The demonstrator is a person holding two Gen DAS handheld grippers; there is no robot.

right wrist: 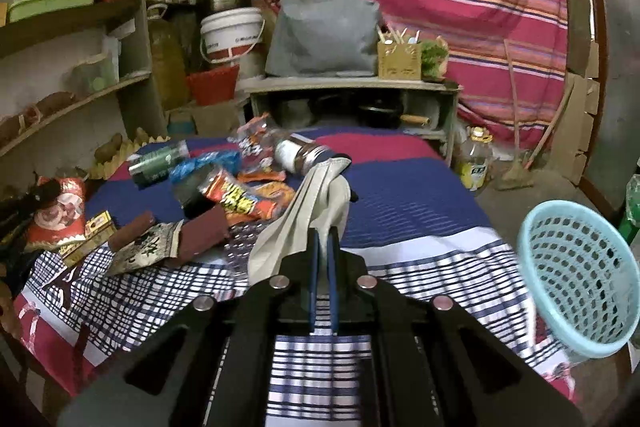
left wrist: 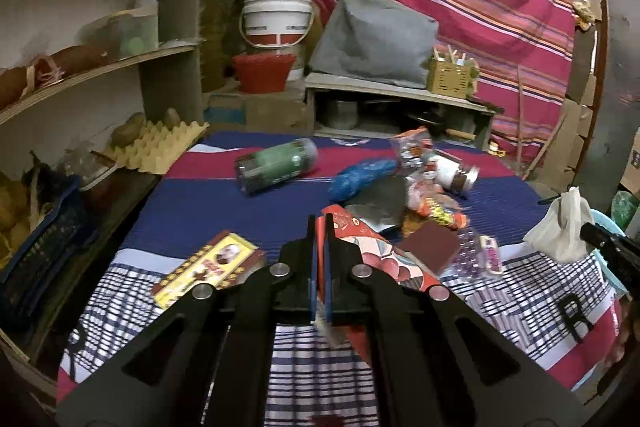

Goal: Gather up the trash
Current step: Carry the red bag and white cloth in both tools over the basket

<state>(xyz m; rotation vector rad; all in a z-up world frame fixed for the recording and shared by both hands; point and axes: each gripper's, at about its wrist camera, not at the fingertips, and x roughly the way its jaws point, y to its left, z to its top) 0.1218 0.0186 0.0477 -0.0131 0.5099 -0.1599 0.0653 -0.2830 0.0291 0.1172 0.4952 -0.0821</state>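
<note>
My left gripper (left wrist: 320, 223) is shut on a red printed wrapper (left wrist: 376, 251), which it holds above the cloth-covered table (left wrist: 200, 211). The same wrapper (right wrist: 56, 215) shows at the left edge of the right wrist view. My right gripper (right wrist: 323, 239) is shut on a crumpled white plastic bag (right wrist: 304, 219), lifted off the table; from the left wrist view that bag (left wrist: 560, 231) hangs at the far right. More trash lies on the table: a green bottle (left wrist: 276, 167), a blue bag (left wrist: 360, 179), orange snack wrappers (right wrist: 244, 199) and a jar (right wrist: 300, 155).
A light blue perforated basket (right wrist: 580, 275) stands off the table's right edge. A yellow flat box (left wrist: 208, 271) and brown cardboard pieces (right wrist: 200, 235) lie near the front. Shelves (left wrist: 92, 75) line the left side, with an egg tray (left wrist: 156, 147) beside the table.
</note>
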